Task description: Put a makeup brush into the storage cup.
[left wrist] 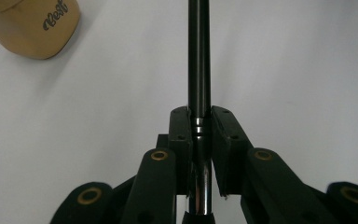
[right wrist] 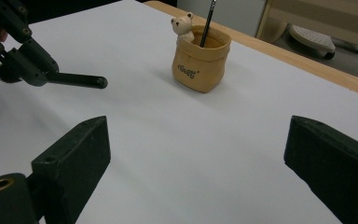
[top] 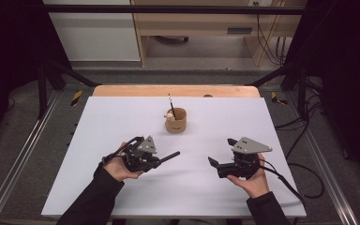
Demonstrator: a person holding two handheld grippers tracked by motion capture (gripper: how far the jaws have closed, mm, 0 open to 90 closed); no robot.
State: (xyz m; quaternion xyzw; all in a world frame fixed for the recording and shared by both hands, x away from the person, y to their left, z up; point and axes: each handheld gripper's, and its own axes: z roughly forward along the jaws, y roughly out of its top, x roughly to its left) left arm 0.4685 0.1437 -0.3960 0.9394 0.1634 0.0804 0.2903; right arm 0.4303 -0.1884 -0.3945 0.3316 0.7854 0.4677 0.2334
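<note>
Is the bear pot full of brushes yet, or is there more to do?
Not yet. One thin brush already stands in the bear pot. The left tongs are shut on a black brush, held level beside the pot, still to go in. The right tongs wait open and hold nothing.

A: Sleeves [top: 93, 199]?
B: Dark, long, both arms.
A: Tongs?
B: Left tongs [top: 161, 159], right tongs [top: 220, 153]: black, brass-ringed screws, grey three-cornered plates on top, black cables trailing.
</note>
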